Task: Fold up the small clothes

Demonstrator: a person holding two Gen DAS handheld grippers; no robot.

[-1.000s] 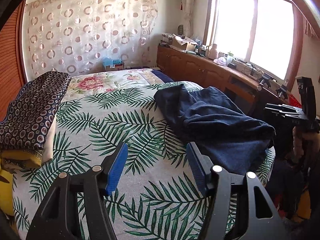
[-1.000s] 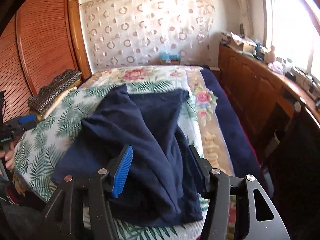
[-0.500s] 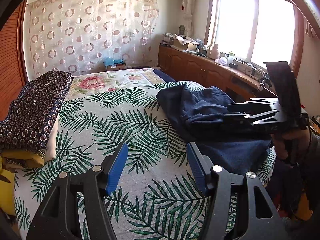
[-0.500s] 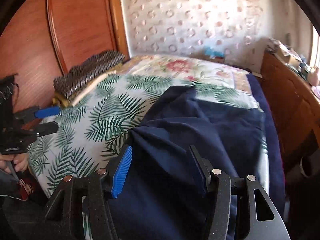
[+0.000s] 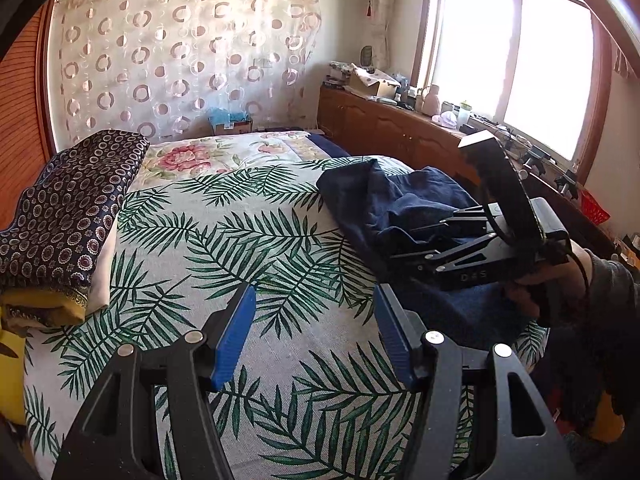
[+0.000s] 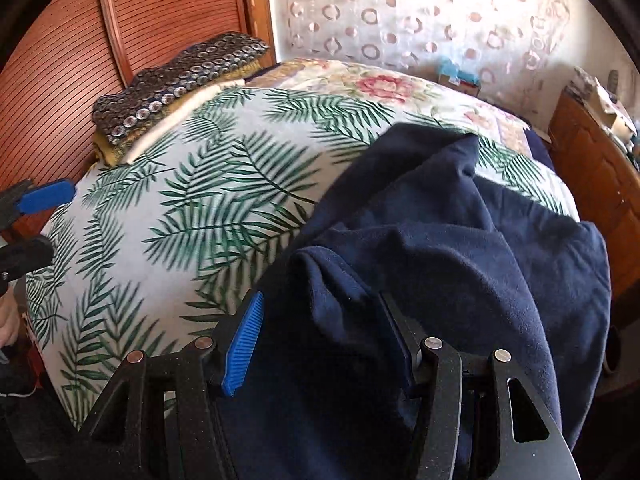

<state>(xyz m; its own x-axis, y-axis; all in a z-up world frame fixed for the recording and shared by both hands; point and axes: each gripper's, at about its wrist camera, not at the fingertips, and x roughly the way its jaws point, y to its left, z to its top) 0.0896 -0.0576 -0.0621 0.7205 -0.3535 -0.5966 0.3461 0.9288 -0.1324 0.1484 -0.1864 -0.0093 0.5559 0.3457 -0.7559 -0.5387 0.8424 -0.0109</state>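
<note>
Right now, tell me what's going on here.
A person holds a gripper in each hand over a bed with a palm-leaf sheet. The right gripper, open, is over a crumpled navy garment, not yet folded. The left gripper, open and empty, is over bare sheet.

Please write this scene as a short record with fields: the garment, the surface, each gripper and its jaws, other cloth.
garment: navy garment, crumpled, unfolded
surface: bed with palm-leaf sheet
left gripper: jaws open, above bare sheet, nothing between them
right gripper: jaws open, over the garment's near edge, no grip visible
other cloth: folded patterned stack by the wooden wall
</note>
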